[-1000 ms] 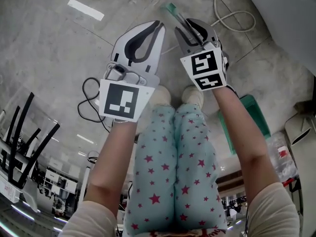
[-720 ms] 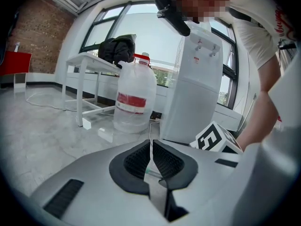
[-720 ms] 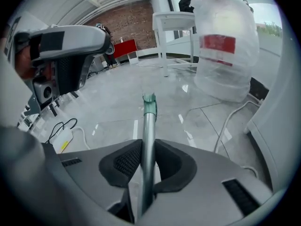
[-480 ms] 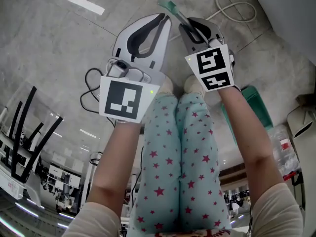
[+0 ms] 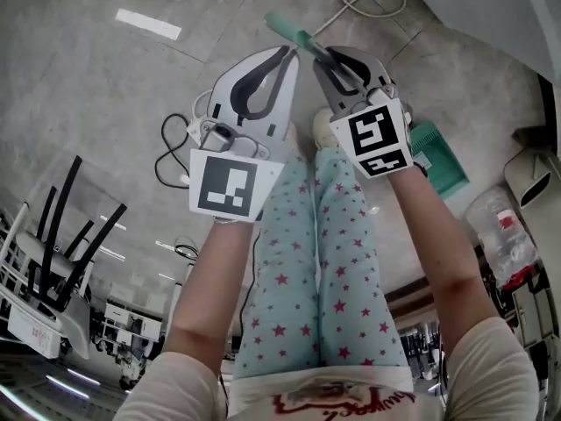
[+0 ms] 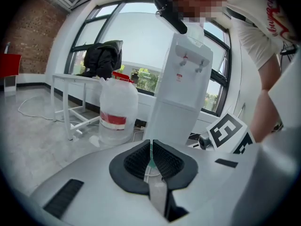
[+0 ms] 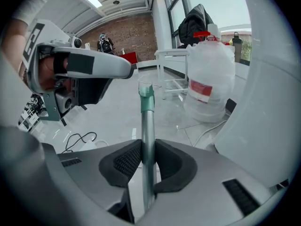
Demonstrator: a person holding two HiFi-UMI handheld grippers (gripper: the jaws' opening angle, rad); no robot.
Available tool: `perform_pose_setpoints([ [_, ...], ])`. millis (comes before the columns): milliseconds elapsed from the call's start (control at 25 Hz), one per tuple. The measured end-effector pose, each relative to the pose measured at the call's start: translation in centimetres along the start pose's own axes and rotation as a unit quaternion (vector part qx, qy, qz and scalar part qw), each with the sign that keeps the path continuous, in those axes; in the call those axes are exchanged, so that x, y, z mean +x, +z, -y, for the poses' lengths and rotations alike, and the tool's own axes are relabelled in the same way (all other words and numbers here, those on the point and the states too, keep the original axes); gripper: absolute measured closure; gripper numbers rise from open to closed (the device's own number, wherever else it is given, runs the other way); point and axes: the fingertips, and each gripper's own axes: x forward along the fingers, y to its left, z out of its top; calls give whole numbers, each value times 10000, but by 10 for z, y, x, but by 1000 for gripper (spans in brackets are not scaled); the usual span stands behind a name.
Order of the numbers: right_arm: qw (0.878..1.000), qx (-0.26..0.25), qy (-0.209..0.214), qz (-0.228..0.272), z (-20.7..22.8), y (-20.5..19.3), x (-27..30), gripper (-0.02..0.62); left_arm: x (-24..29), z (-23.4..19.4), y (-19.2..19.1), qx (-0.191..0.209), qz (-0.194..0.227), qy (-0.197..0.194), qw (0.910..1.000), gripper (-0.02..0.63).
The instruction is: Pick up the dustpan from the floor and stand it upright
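Observation:
The dustpan has a metal handle [image 7: 147, 126] with a green end [image 5: 285, 27] and a green pan [image 5: 438, 160] low by the floor on the right. My right gripper [image 5: 323, 53] [image 7: 146, 154] has just been closing and is now shut on the handle, which runs up between its pads. In the head view the handle slants from the pan up past the jaw tips. My left gripper [image 5: 289, 53] [image 6: 150, 147] is beside the right one, jaws shut with only a thin slit and nothing held. Its tips sit close to the handle's green end.
A large water bottle [image 5: 500, 235] [image 6: 117, 112] [image 7: 209, 88] stands on the floor at the right, next to a white water dispenser [image 6: 181, 93]. A black cable [image 5: 175, 147] and a white cable [image 5: 368, 3] lie on the concrete. Stacked chairs [image 5: 53, 244] stand at the left.
Both grippers have risen together. The dustpan's handle has come up with the right gripper, and the green pan has shifted closer in under the right forearm.

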Motion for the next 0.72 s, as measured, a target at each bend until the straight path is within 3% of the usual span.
perform_pose_setpoints([
  [200, 9998, 17, -116, 151, -7, 13, -61, 494, -18, 57, 41, -130, 79, -335, 9993, 571],
  [480, 9993, 59, -182, 336, -26, 17, -138, 492, -58, 136, 67, 46, -292, -1102, 9935, 571],
  [720, 9984, 63, -457, 319, -32, 12, -189, 492, -88, 184, 80, 435, -526, -1592, 9849, 571],
])
